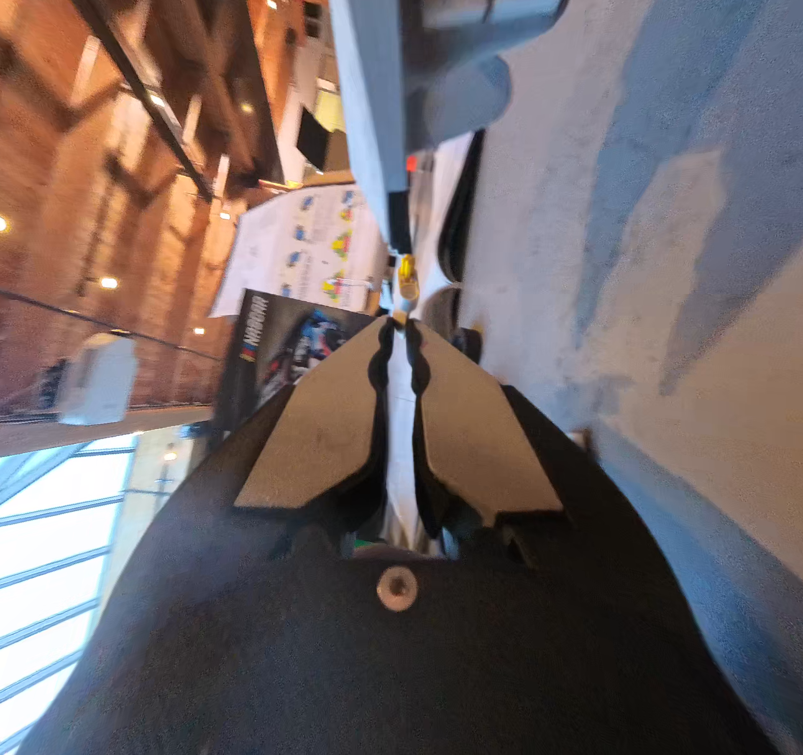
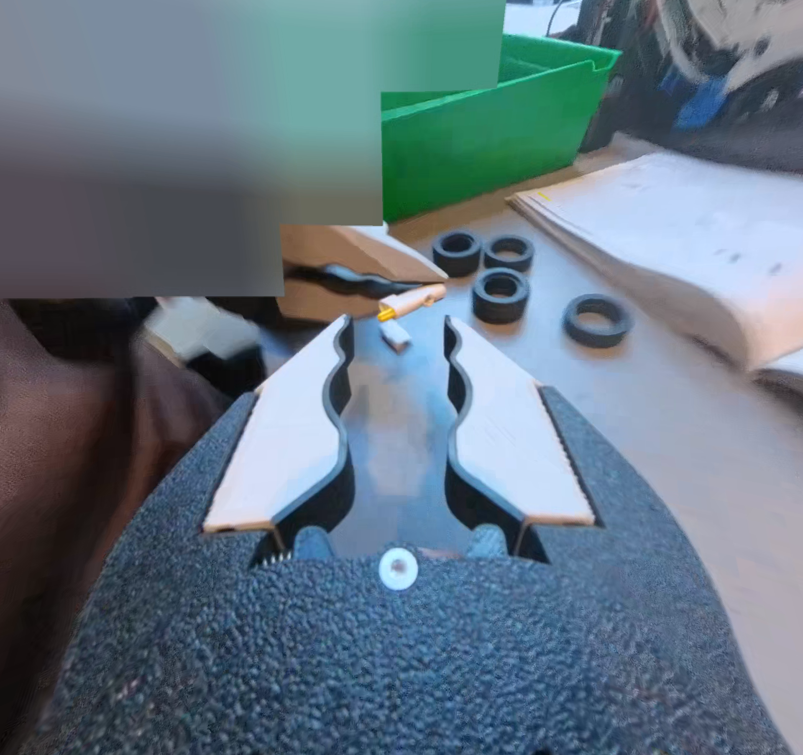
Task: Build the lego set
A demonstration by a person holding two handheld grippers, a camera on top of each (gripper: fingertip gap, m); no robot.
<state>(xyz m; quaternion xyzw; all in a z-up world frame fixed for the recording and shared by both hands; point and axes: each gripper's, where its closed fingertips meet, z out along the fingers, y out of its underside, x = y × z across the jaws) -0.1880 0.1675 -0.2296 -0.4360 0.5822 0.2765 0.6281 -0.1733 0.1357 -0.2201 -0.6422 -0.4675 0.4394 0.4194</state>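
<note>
A small lego assembly (image 2: pixel 413 299), made of a tan piece with a translucent yellow peg at one end, is seen in the right wrist view gripped at the tip of the left gripper (image 2: pixel 428 284), which reaches in from the left above the table (image 2: pixel 652 451). In the left wrist view, which is rolled sideways, the same assembly (image 1: pixel 407 278) projects just beyond the left gripper (image 1: pixel 399 321), whose fingers are closed to a narrow gap on its near end. A small grey piece (image 2: pixel 394 336) is seen just below the yellow peg; whether it lies on the table or is attached cannot be told.

A green bin (image 2: pixel 499 138) stands at the far side of the table; its contents are hidden by its wall and by a blurred patch. Four black tyres (image 2: pixel 502 295) lie on the table between the bin and the grippers, three close together and one apart to the right. An open instruction booklet (image 2: pixel 673 256) lies further right. In the left wrist view an instruction sheet (image 1: pixel 304 247) and the dark set box (image 1: pixel 287 351) are seen behind the fingers.

The right gripper (image 2: pixel 397 321) is held wide open, nothing between its fingers, its tips just short of the assembly.
</note>
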